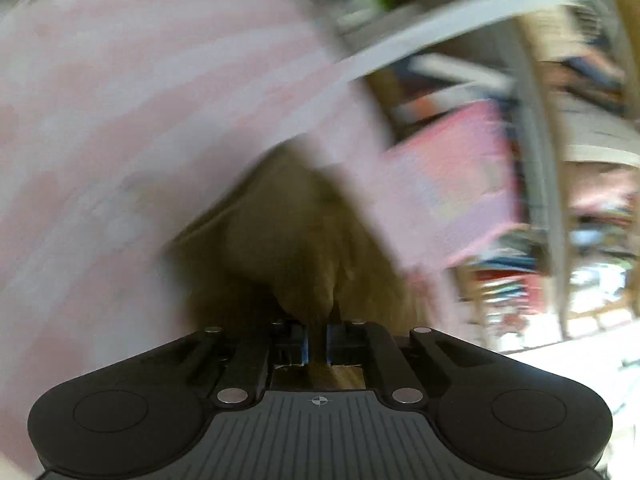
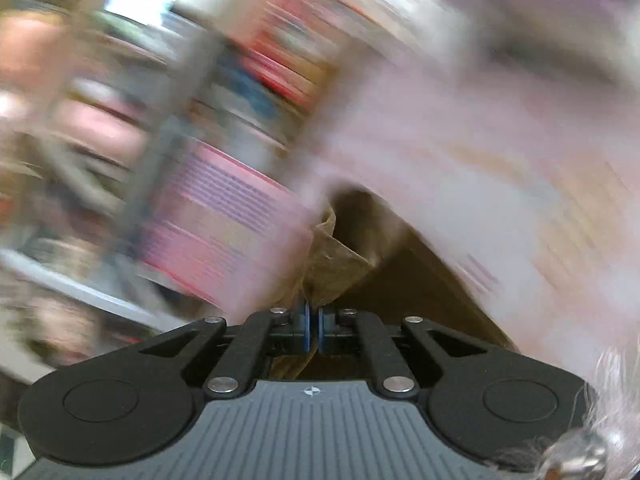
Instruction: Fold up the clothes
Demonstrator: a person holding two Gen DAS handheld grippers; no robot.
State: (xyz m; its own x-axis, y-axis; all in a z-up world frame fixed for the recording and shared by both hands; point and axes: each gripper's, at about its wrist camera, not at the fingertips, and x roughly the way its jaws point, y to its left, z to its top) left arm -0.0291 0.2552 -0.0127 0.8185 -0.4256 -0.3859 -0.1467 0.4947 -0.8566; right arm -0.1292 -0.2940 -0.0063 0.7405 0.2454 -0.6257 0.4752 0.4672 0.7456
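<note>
1. Brown cloth [image 1: 304, 240] is pinched in the left claw [image 1: 317, 344], whose jaws are closed on a thin fold of it; the garment is held up off any surface.
2. Another part of the same brown cloth [image 2: 340, 260] is clamped in the right claw [image 2: 313, 330], only a narrow edge being caught.
3. Both views are heavily smeared, so a fast swing is judged; a thin edge could be jerked free by it.
4. Pink patterned fabric [image 1: 140, 100] is seen close behind; snagging on it could be caused by a wide sweep.
5. Uneven tension between the claws could leave a crooked crease.
</note>
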